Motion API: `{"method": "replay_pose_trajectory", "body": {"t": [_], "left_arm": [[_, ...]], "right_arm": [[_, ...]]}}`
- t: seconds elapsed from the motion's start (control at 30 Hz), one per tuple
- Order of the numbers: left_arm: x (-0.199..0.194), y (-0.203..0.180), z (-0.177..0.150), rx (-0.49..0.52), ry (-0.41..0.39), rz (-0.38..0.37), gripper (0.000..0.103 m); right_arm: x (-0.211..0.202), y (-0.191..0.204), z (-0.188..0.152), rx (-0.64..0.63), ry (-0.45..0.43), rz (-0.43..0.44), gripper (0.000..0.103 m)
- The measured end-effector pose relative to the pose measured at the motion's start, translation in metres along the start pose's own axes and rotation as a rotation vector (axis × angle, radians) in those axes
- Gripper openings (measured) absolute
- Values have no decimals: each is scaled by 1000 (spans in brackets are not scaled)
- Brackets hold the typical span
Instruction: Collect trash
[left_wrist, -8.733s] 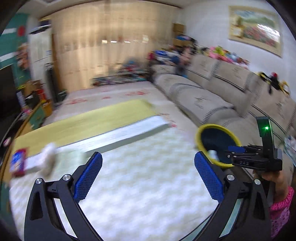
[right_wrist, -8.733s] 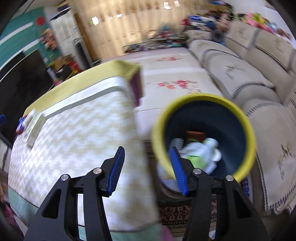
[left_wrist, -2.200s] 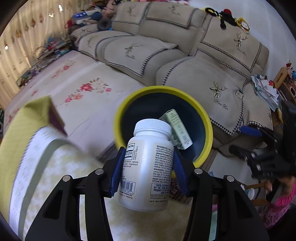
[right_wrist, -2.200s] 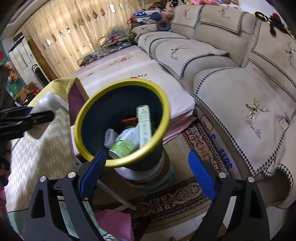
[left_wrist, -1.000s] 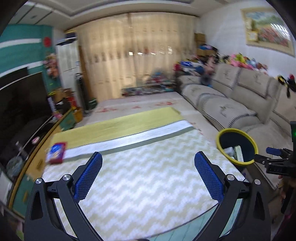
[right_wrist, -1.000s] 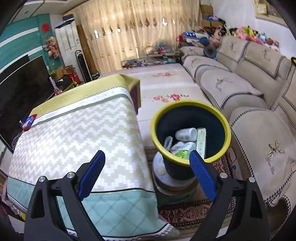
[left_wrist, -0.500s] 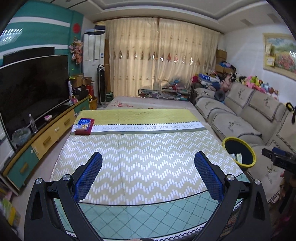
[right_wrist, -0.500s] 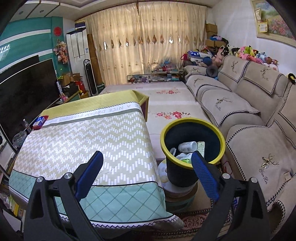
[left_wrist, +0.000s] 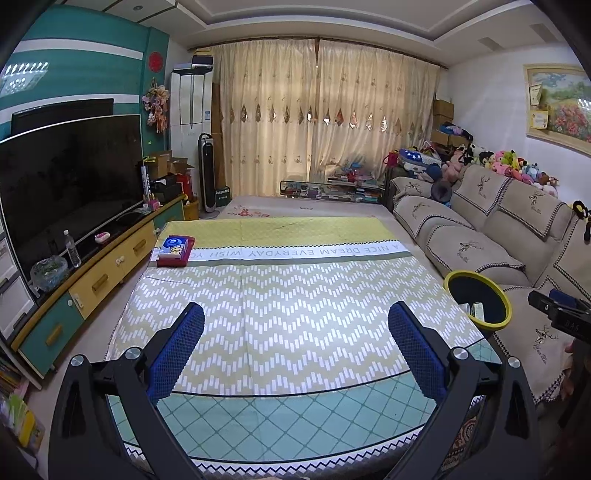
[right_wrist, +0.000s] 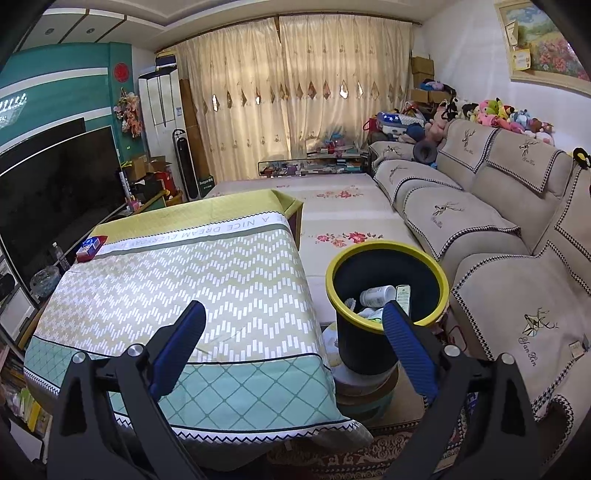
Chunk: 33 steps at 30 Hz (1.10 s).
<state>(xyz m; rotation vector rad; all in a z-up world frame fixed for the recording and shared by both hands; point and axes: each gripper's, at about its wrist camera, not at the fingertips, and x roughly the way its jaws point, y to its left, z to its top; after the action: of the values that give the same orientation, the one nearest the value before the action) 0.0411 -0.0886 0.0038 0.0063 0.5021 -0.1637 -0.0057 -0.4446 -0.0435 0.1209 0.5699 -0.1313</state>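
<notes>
The dark bin with a yellow rim (right_wrist: 388, 291) stands on a round stool beside the table's right edge; it also shows in the left wrist view (left_wrist: 480, 299). Inside it lie a white pill bottle (right_wrist: 376, 295), a pale green box (right_wrist: 403, 295) and other trash. My left gripper (left_wrist: 295, 350) is open and empty, held back from the table's near edge. My right gripper (right_wrist: 293, 345) is open and empty, near the bin and the table's front right corner; part of it shows in the left wrist view (left_wrist: 561, 314). A red and blue packet (left_wrist: 174, 250) lies at the table's far left.
The table wears a zigzag cloth (left_wrist: 295, 306) with a green front band. A beige sofa (right_wrist: 498, 236) runs along the right. A TV (left_wrist: 70, 177) on a low cabinet (left_wrist: 99, 273) stands on the left. A patterned rug (right_wrist: 369, 454) lies below the bin.
The white pill bottle that my left gripper held over the bin now lies inside it. Both grippers have drawn back and up, open and empty, facing the whole table.
</notes>
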Motion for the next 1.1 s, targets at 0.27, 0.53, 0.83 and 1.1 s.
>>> {"method": "replay_pose_trajectory", "body": {"t": [0.27,0.53,0.83,1.1], "left_arm": [[-1,-3,-3,5,7,-9,98],[-10,1,-9,-5,-1,-15,98],[-13,4,-8,-10,-11,-1,98],[-12,5,-8,-11,-10,0,98]], "right_arm": [[-11,2,0,-2,-24,5,92],[-19,6,0,-8,-37,7,92],[-20,7,1,-11,-40,10,93],[-18,7,0,-6,-33,16,93]]}}
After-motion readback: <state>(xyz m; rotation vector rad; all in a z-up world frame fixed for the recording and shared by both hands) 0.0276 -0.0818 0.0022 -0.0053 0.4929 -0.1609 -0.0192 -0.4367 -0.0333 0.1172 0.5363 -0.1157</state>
